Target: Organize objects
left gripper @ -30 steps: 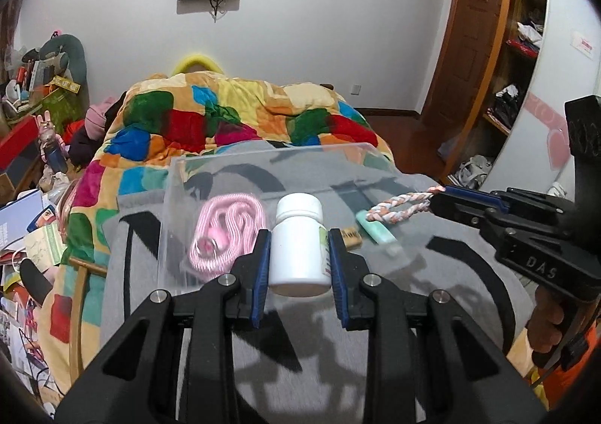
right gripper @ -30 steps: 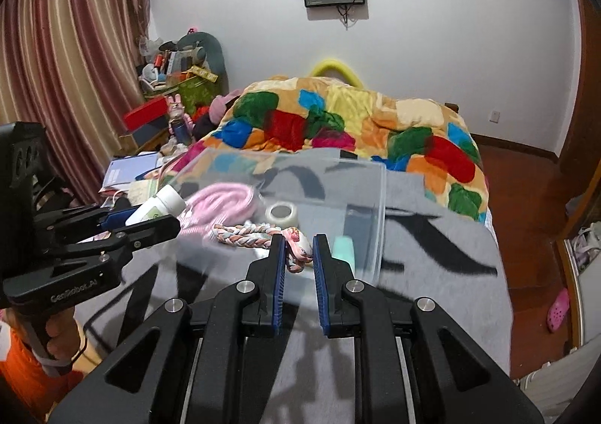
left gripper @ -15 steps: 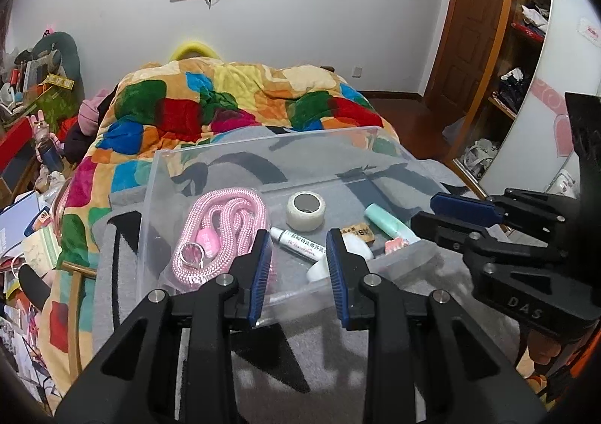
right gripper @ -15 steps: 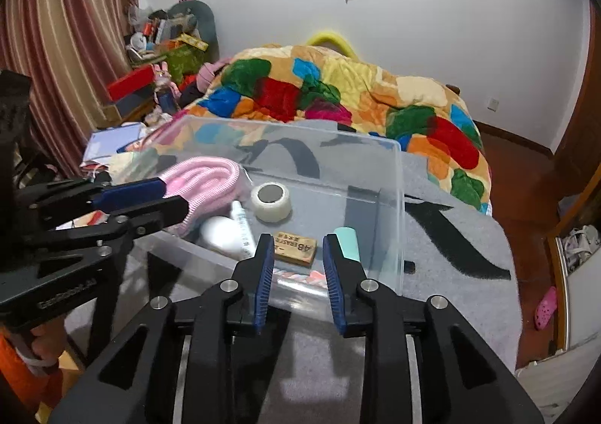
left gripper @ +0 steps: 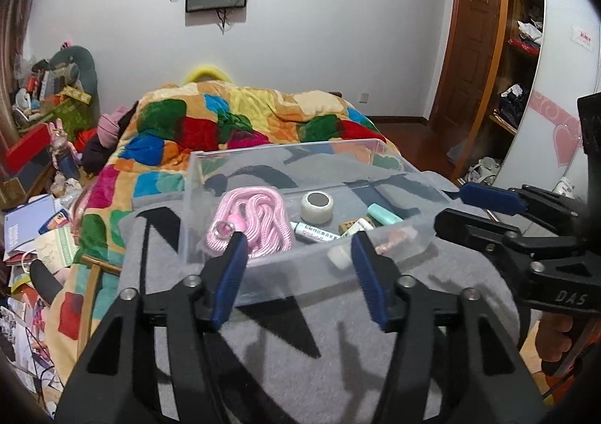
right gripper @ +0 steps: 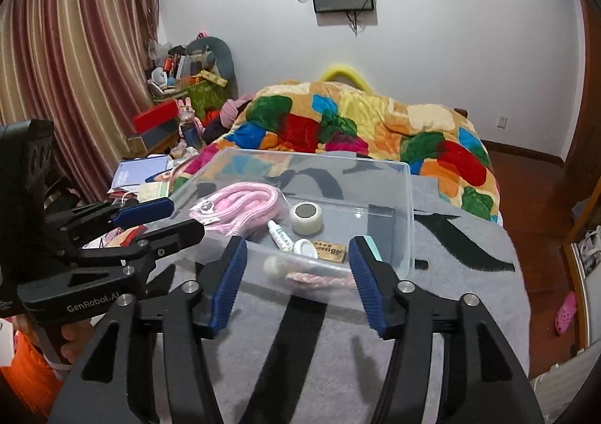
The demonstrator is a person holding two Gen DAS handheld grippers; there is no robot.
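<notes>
A clear plastic bin (left gripper: 285, 151) (right gripper: 409, 221) sits on the grey blanket. In it lie a pink rope (left gripper: 255, 217) (right gripper: 240, 204), a tape roll (left gripper: 316, 203) (right gripper: 306, 213), a small tube (left gripper: 313, 231) (right gripper: 280, 236), a white bottle (right gripper: 291, 256) on its side, an eraser (right gripper: 330, 249), a mint stick (left gripper: 383, 214) and a braided cord (right gripper: 319, 278). My left gripper (left gripper: 296, 247) (right gripper: 159, 215) is open and empty just before the bin's near wall. My right gripper (right gripper: 298, 249) (left gripper: 462, 206) is open and empty at the bin's near right side.
A grey blanket with black stripes (left gripper: 338, 341) (right gripper: 469, 296) covers the bed's foot. A multicoloured quilt (left gripper: 240, 123) lies behind the bin. Cluttered shelves and books (right gripper: 176, 85) stand at the left. A wooden door and shelves (left gripper: 484, 48) are at the right.
My left gripper let the white bottle go into the bin and my right gripper dropped the braided cord there. Both have opened wide and drawn back from the bin.
</notes>
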